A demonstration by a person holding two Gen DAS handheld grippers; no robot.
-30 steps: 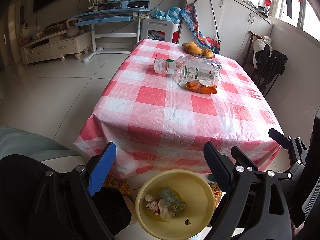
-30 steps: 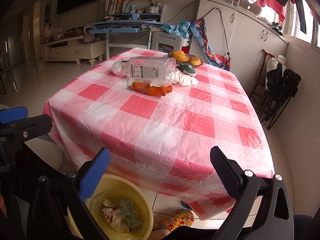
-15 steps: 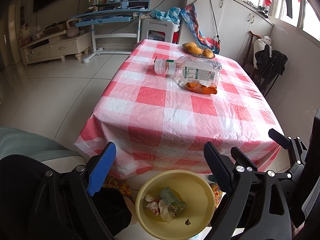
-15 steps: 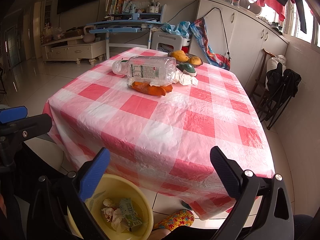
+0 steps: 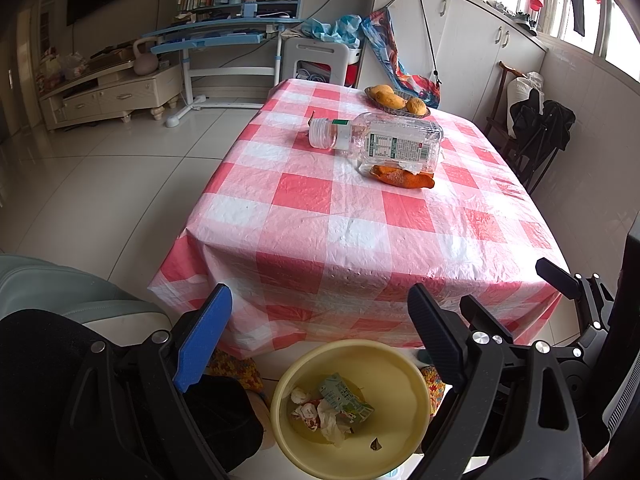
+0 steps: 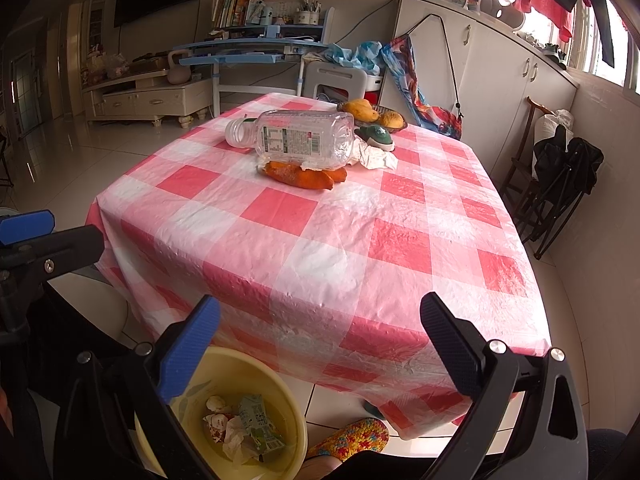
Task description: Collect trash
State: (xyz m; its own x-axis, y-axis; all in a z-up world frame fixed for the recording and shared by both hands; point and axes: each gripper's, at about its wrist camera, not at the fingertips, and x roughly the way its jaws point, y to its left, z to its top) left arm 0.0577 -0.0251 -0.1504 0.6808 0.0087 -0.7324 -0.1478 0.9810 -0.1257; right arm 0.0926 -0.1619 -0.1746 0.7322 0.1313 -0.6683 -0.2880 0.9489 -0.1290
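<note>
Both grippers hang low off the near edge of the table [image 6: 400, 248], above the yellow basin [image 5: 408, 364] on the floor, and neither is carrying anything. The left gripper [image 5: 320, 336] has its jaws spread wide with only air and the basin between them; the right gripper [image 6: 320, 340] is just as wide apart and just as empty. That reads as the drop-off pose: the basin sits tight below the table edge so scraps need only a short trip, and it already holds crumpled paper and a small green carton [image 5: 340, 396].

Out on the checked cloth, well apart from either gripper, the remaining trash is bunched together. A clear bottle [image 6: 296, 138] lies on its side, cap end toward the left, resting partly on an orange peel [image 6: 304, 176]. Just beside its base sits a crumpled tissue [image 6: 376, 154], touching a dark green scrap [image 6: 376, 135] that is too small to identify. Behind them a dish of fruit [image 6: 372, 114] is probably not trash at all.

So the job looks part done, with a long reach next. The bottle is the awkward one: round, slick and light, likely to roll or squirt out of a pinch unless taken across its middle or neck
</note>
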